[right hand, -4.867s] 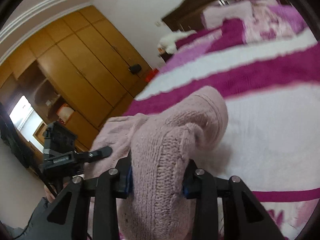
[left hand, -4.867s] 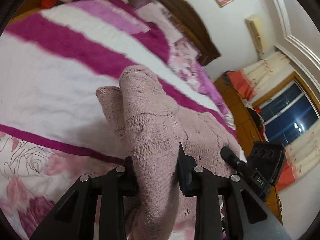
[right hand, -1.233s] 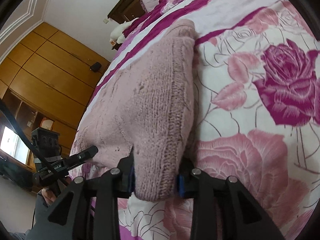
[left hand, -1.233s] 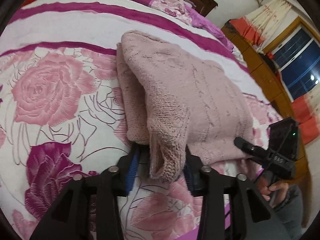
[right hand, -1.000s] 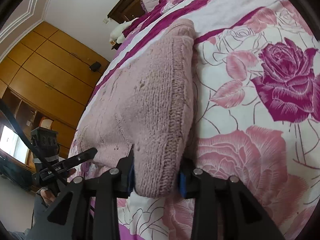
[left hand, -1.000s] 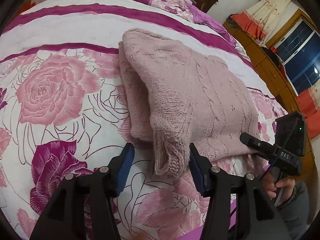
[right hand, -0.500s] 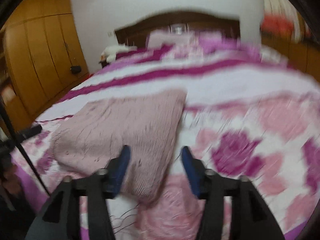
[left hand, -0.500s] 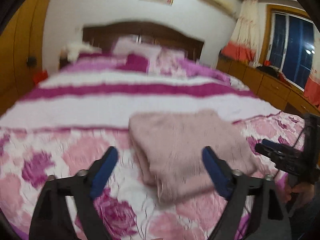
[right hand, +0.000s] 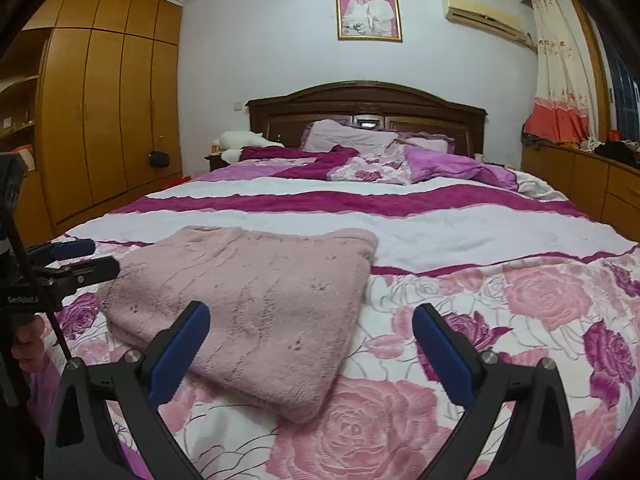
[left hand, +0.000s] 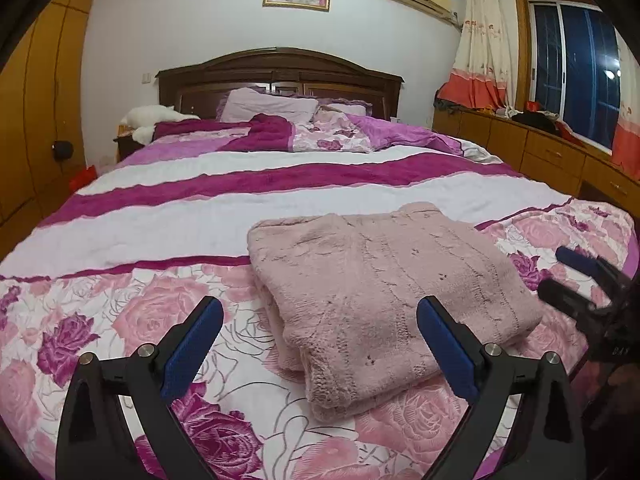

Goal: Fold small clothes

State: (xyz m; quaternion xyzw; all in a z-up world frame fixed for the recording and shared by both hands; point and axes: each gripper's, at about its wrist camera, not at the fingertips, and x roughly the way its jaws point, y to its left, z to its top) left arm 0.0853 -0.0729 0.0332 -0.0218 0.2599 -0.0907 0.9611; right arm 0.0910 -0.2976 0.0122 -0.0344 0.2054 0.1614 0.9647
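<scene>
Both grippers, left (left hand: 318, 316) and right (right hand: 310, 322), have just been opening, jaws wide and empty above the folded sweater (left hand: 384, 288) lying on the bed (left hand: 160, 220).

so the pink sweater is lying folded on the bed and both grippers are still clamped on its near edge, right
Not quite. The sweater does lie folded on the bed, but both wrist views show the left gripper and right gripper with jaws wide open, just released, nothing between them.

Both wrist views look from the foot of the bed (left hand: 200, 216) toward the headboard (right hand: 366, 100), near the sweater (left hand: 380, 280), which they share.
</scene>
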